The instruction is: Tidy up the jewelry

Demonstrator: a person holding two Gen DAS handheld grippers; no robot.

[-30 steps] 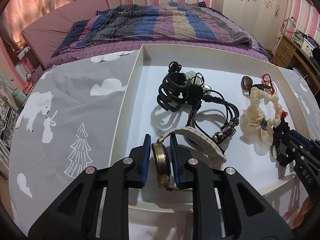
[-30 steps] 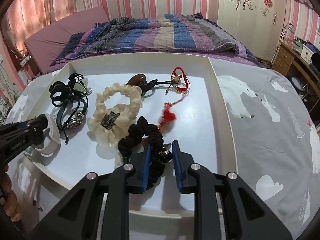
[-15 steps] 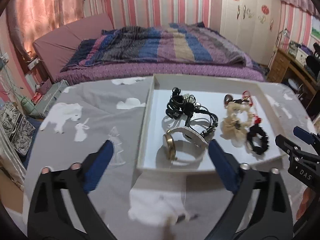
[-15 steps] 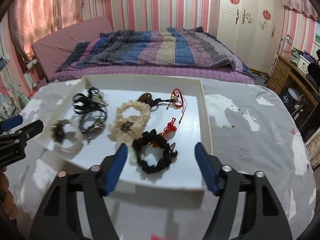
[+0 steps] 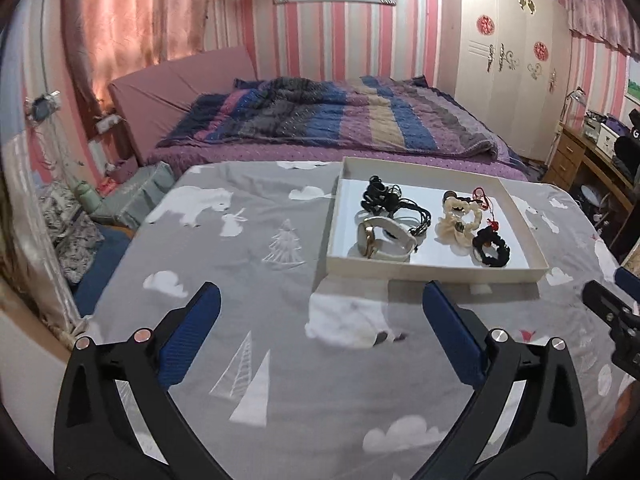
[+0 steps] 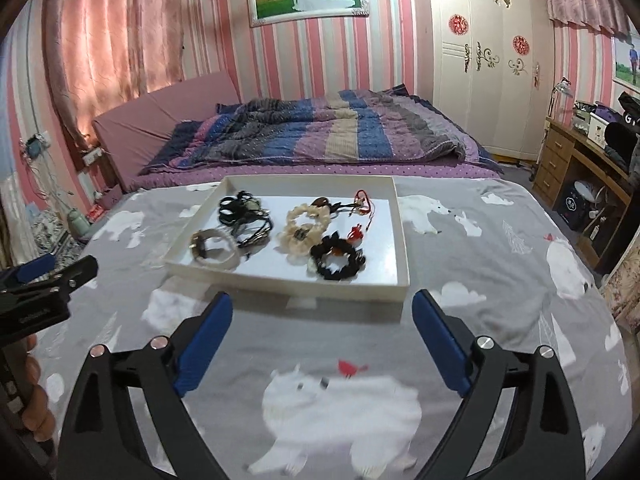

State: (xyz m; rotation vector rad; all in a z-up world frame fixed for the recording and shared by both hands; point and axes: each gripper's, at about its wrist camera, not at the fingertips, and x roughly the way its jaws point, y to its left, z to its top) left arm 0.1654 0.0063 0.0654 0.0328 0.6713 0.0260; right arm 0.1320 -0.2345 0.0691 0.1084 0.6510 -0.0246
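Note:
A white tray (image 5: 432, 270) (image 6: 286, 280) sits on the grey animal-print cloth. In it lie a white-strapped watch (image 5: 386, 240) (image 6: 212, 246), a black claw clip with black cord bracelets (image 5: 384, 196) (image 6: 240, 210), a cream scrunchie (image 5: 458, 222) (image 6: 306, 226), a black scrunchie (image 5: 492, 248) (image 6: 338, 260) and a red cord charm (image 5: 482, 196) (image 6: 362, 200). My left gripper (image 5: 320, 304) is open and empty, held back from the tray's near edge. My right gripper (image 6: 322, 312) is open and empty, also short of the tray.
The grey cloth (image 5: 240, 280) covers the table around the tray. A bed with a striped quilt (image 6: 320, 132) lies behind. A wooden desk (image 6: 580, 168) stands at the right. The other gripper shows at each view's edge (image 5: 616, 312) (image 6: 44, 284).
Both grippers let go of the watch and the black scrunchie, opened wide, and pulled back and up away from the tray. The items stay in the tray.

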